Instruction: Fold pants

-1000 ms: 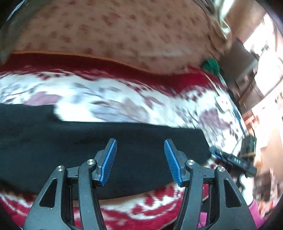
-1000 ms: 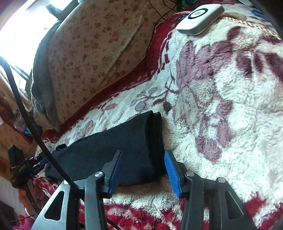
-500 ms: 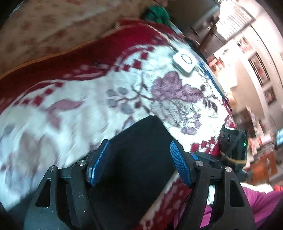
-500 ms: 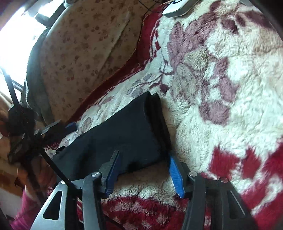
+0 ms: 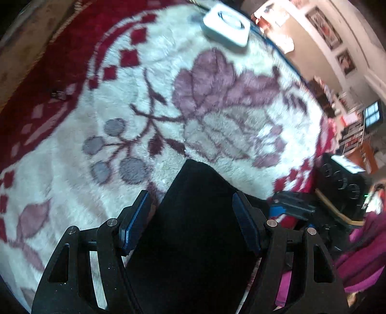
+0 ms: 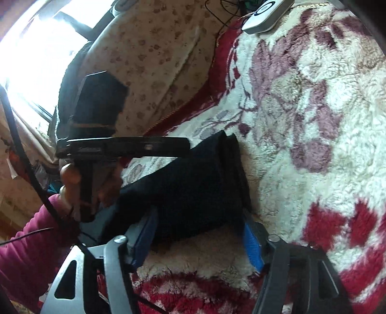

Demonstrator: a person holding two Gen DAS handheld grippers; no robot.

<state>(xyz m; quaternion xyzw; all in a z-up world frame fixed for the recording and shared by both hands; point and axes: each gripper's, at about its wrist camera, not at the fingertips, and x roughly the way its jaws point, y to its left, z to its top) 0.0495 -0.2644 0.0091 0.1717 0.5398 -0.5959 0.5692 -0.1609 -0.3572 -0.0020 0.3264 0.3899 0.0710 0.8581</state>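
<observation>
The black pants (image 5: 197,193) lie folded into a long strip on the plush floral blanket (image 5: 217,108). My left gripper (image 5: 190,217) hangs over the strip's end, open, with the cloth between its blue pads (image 5: 135,222) and no pad pressing. My right gripper (image 6: 197,239) straddles the near corner of the pants (image 6: 197,183); its jaws are opening and the pads are not pinching the cloth. In the right wrist view the left gripper (image 6: 183,146) shows side-on above the pants, held by a hand (image 6: 70,178). In the left wrist view the right gripper (image 5: 289,207) sits at the right edge.
A flat white device (image 5: 225,25) rests on the blanket's far end (image 6: 265,14). A beige patterned backrest (image 6: 156,60) borders the blanket, with cables at its top. A magenta sleeve (image 6: 29,236) fills the lower left. Furniture and shelves (image 5: 357,135) stand beyond the blanket's edge.
My left gripper swung along the pants to their folded end, rolling as it went, and came into the right wrist view. Both grippers' jaws widened. The right gripper edged closer to the pants.
</observation>
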